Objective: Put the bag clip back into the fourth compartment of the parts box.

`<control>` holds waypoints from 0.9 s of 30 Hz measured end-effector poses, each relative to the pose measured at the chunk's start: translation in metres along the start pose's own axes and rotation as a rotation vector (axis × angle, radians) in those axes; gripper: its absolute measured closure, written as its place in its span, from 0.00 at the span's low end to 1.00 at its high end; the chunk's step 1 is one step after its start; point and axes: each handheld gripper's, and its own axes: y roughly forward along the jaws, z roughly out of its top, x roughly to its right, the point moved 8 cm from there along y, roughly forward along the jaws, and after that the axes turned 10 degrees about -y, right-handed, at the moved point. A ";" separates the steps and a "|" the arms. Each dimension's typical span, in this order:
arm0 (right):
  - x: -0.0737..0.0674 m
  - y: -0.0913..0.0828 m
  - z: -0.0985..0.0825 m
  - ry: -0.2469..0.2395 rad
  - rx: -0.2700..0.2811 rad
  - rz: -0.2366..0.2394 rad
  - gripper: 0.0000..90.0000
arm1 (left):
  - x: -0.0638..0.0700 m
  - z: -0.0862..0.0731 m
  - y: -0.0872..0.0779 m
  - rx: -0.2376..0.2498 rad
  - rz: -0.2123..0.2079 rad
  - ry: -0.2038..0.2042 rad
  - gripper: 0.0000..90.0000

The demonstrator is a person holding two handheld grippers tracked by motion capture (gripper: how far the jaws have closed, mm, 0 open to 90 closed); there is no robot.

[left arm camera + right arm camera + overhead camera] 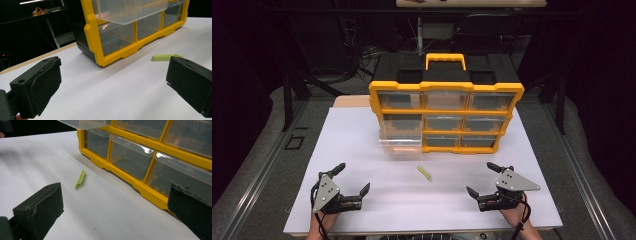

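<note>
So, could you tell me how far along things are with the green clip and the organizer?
Done: one clear drawer of the yellow organizer stands pulled out. In hand: nothing; the left gripper and right gripper are open, apart from the green clip, which lies on the white table. Left: probably picking it up and putting it in the drawer.

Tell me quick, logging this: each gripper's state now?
Left gripper: open, holding nothing.
Right gripper: open, holding nothing.
</note>
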 end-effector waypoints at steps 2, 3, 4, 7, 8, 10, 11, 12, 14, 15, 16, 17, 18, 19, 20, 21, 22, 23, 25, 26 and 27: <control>-0.001 0.004 0.000 0.007 -0.010 0.007 0.00 | 0.000 0.000 -0.001 0.004 0.001 -0.001 0.00; -0.002 0.006 0.000 0.003 -0.016 0.011 0.00 | 0.000 0.001 -0.001 0.005 0.002 0.000 0.00; -0.003 0.008 0.001 0.006 -0.021 0.018 0.00 | 0.000 0.001 -0.002 0.008 0.003 -0.002 0.00; -0.006 0.014 0.002 -0.002 -0.048 0.026 0.00 | 0.000 0.001 -0.002 0.007 0.003 -0.002 0.00; -0.007 0.016 0.002 -0.003 -0.051 0.030 0.00 | 0.000 0.001 -0.002 0.005 0.002 0.000 0.00; -0.008 0.019 0.003 -0.005 -0.066 0.037 0.00 | 0.000 0.000 -0.001 0.000 0.000 -0.004 0.00; -0.008 0.022 0.003 -0.007 -0.071 0.038 0.00 | 0.000 0.000 -0.001 -0.001 -0.001 -0.003 0.00; -0.009 0.023 0.003 -0.006 -0.078 0.042 0.00 | 0.000 0.000 -0.001 0.001 -0.001 -0.004 0.00; -0.010 0.027 0.004 0.000 -0.085 0.051 0.00 | 0.000 0.000 -0.002 0.002 0.000 -0.003 0.00; -0.010 0.030 0.005 0.005 -0.087 0.052 0.00 | 0.000 0.000 -0.002 0.002 0.000 -0.003 0.00; -0.010 0.032 0.005 0.006 -0.090 0.052 0.00 | 0.000 0.000 -0.002 0.002 0.000 -0.002 0.00; -0.011 0.034 0.006 0.011 -0.092 0.059 0.00 | 0.000 0.000 -0.002 0.002 -0.001 -0.002 0.00; -0.011 0.036 0.007 0.013 -0.098 0.063 0.00 | 0.000 0.000 -0.002 0.002 -0.001 -0.001 0.00; -0.012 0.038 0.007 0.015 -0.102 0.066 0.00 | 0.000 0.000 -0.002 0.003 -0.002 -0.002 0.00; -0.013 0.040 0.007 0.015 -0.107 0.071 0.00 | 0.000 0.000 -0.002 0.003 -0.002 -0.003 0.00; -0.014 0.042 0.007 0.016 -0.115 0.076 0.00 | -0.001 0.001 -0.003 0.004 -0.002 -0.002 0.00; -0.015 0.044 0.007 0.016 -0.121 0.079 0.00 | 0.000 0.001 -0.003 0.005 -0.003 -0.005 0.00; -0.016 0.046 0.006 0.016 -0.131 0.081 0.00 | 0.000 0.001 -0.002 0.004 -0.003 -0.003 0.00; -0.019 0.050 0.006 0.020 -0.146 0.089 0.00 | -0.001 0.000 -0.002 0.004 -0.003 -0.001 0.00; -0.019 0.052 0.005 0.019 -0.156 0.095 0.00 | -0.001 0.000 -0.002 0.003 -0.001 -0.001 0.00; -0.020 0.053 0.005 0.022 -0.165 0.098 0.00 | -0.002 0.000 -0.002 0.002 -0.001 -0.002 0.00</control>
